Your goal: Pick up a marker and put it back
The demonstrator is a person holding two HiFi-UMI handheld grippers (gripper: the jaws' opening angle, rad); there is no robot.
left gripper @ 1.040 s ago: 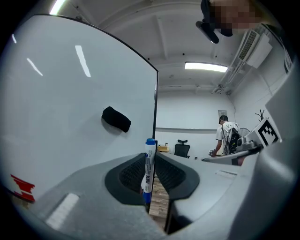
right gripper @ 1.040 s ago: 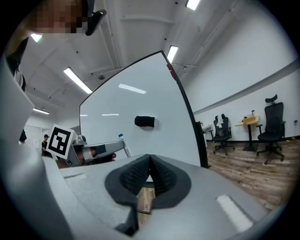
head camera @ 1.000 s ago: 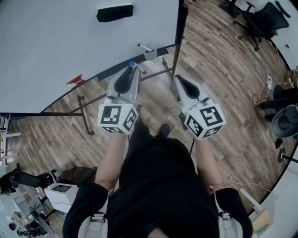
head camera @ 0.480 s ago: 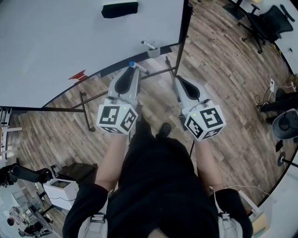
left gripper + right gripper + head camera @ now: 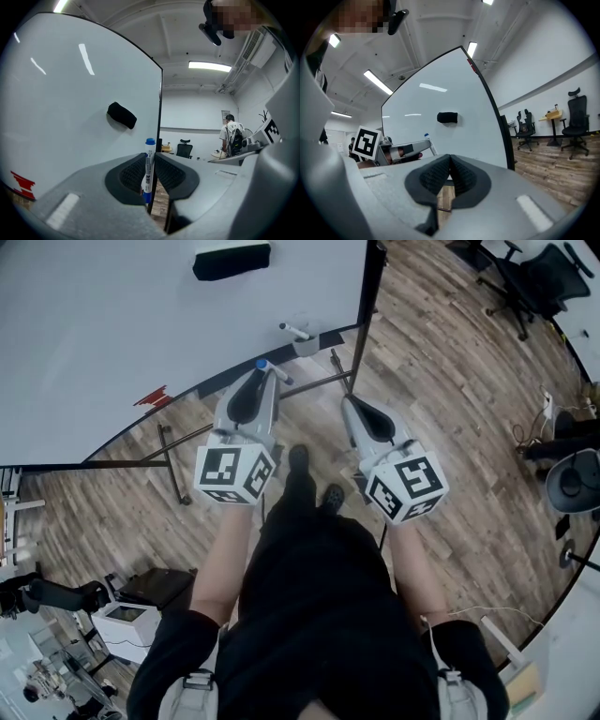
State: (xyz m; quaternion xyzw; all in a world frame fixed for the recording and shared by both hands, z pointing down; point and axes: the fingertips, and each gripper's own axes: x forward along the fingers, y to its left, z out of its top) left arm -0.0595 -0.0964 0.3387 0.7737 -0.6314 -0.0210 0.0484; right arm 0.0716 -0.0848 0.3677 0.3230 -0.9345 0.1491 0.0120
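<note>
Left gripper view: at lower centre, the left claw is clamped on a white marker with a blue cap. The marker stands upright between the jaws, its cap poking above them, in front of the whiteboard. Right gripper view: at lower centre, the right claw is closed on nothing.

Office or lab room. Big whiteboard on a metal stand, with a black eraser stuck on it. Wood-look floor. Office chairs far right; the right gripper view shows more chairs and a small desk by a white wall. Ceiling strip lights. A person stands at a far desk. Boxes and gear near left.
</note>
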